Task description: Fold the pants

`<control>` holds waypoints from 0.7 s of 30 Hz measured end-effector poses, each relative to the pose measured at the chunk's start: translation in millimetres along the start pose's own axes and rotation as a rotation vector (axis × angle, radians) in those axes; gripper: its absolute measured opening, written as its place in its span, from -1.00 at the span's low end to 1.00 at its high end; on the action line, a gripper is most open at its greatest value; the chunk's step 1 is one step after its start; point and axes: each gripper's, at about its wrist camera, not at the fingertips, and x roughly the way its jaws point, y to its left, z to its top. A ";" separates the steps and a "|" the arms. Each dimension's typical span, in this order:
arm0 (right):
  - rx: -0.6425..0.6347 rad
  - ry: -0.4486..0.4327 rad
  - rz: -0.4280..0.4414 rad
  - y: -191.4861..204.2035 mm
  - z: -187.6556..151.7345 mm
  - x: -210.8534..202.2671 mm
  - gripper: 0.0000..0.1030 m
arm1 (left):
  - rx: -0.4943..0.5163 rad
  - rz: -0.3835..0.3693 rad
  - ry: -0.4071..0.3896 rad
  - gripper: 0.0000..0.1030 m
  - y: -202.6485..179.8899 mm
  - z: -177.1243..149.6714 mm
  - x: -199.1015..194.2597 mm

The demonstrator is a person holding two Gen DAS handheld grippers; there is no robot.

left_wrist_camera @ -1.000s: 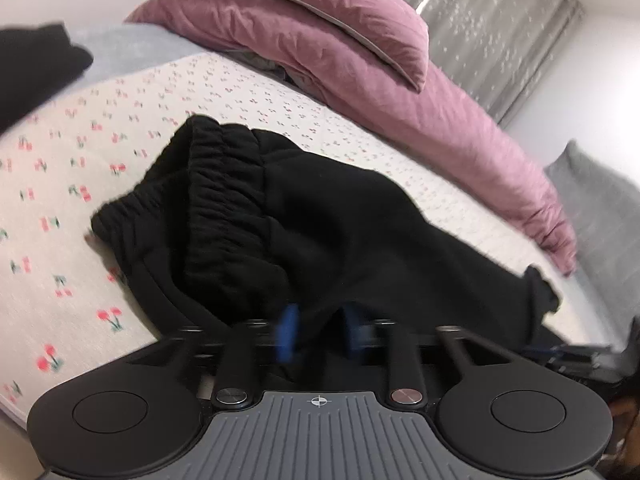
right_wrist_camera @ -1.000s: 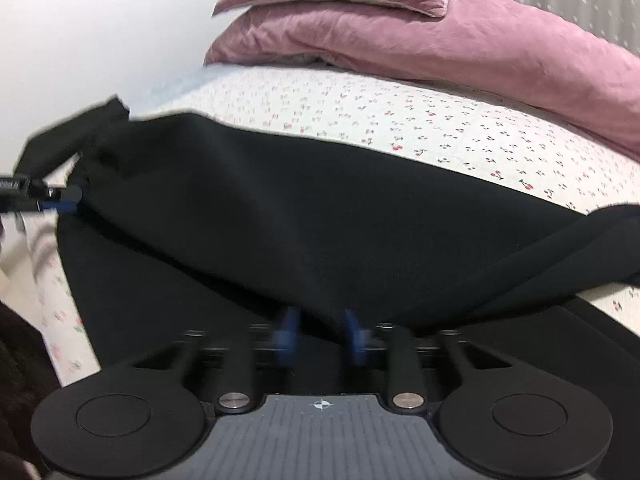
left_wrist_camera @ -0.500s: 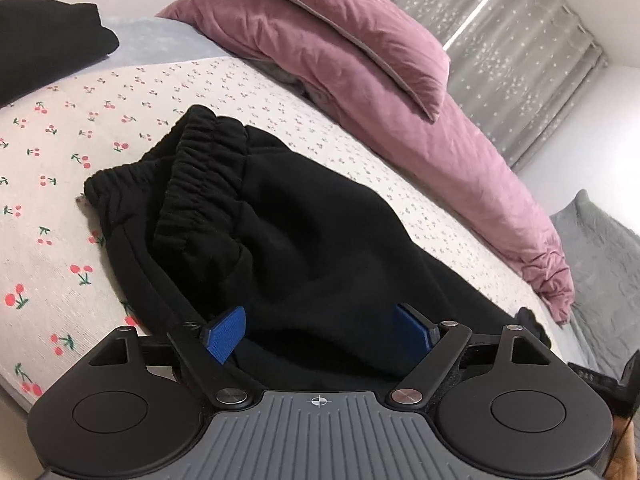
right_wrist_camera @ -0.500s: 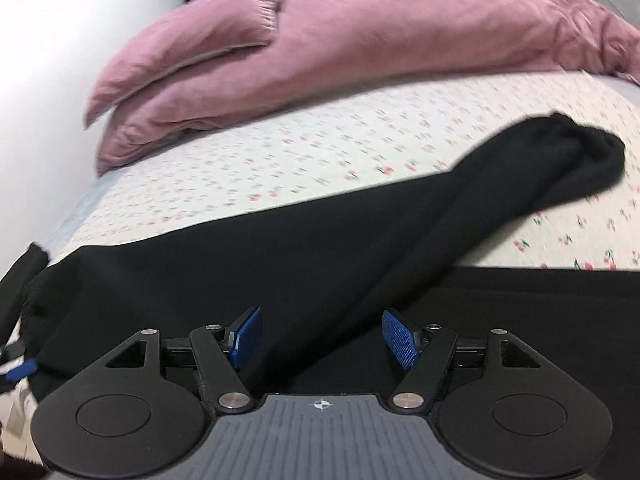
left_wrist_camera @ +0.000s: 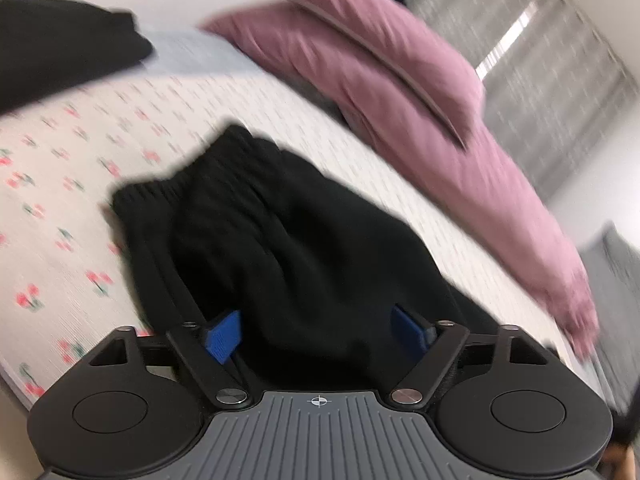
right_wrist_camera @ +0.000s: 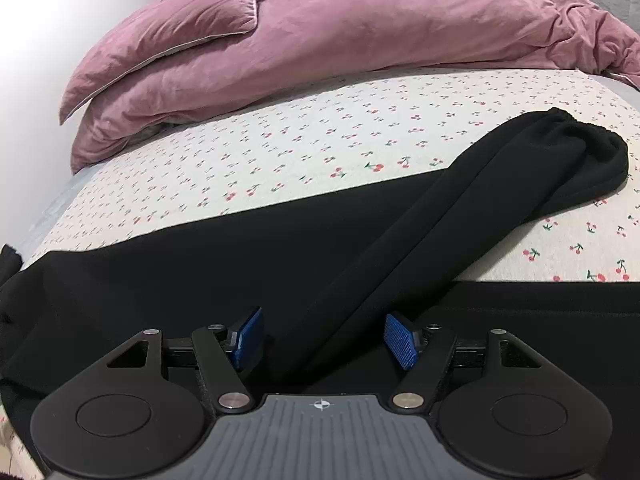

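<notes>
Black pants spread across the cherry-print sheet, waistband bunched

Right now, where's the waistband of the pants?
In the left wrist view, the waistband lies bunched on the cherry-print sheet, left of centre, at the far end of the pants from the open left gripper.

A home bedroom: a bed with a cherry-print sheet, a pink pillow on a pink duvet, grey curtains behind.
</notes>
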 end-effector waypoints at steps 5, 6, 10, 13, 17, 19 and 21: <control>-0.010 -0.046 -0.050 -1.2 3.7 6.1 -0.51 | -0.046 0.117 -0.119 -0.33 5.6 7.2 1.2; -0.023 -0.058 -0.070 -1.0 3.8 6.3 -0.66 | -0.062 0.140 -0.128 -0.48 7.1 8.5 3.5; 0.008 -0.161 -0.062 -2.4 8.4 -12.3 -0.82 | -0.058 0.167 -0.184 -0.73 4.5 15.7 1.4; -0.015 -0.263 -0.030 4.4 10.3 -45.3 -0.82 | -0.017 0.132 -0.240 -0.75 -2.0 22.9 -10.2; -0.074 -0.322 0.010 15.3 -3.1 -84.6 -0.82 | -0.036 0.116 -0.263 -0.75 7.6 31.8 -24.3; -0.120 -0.315 0.024 21.2 -15.3 -98.4 -0.82 | -0.031 0.128 -0.243 -0.75 12.6 32.3 -27.8; -0.153 -0.292 0.040 24.8 -26.8 -108.4 -0.82 | -0.021 0.142 -0.217 -0.76 17.8 32.1 -29.9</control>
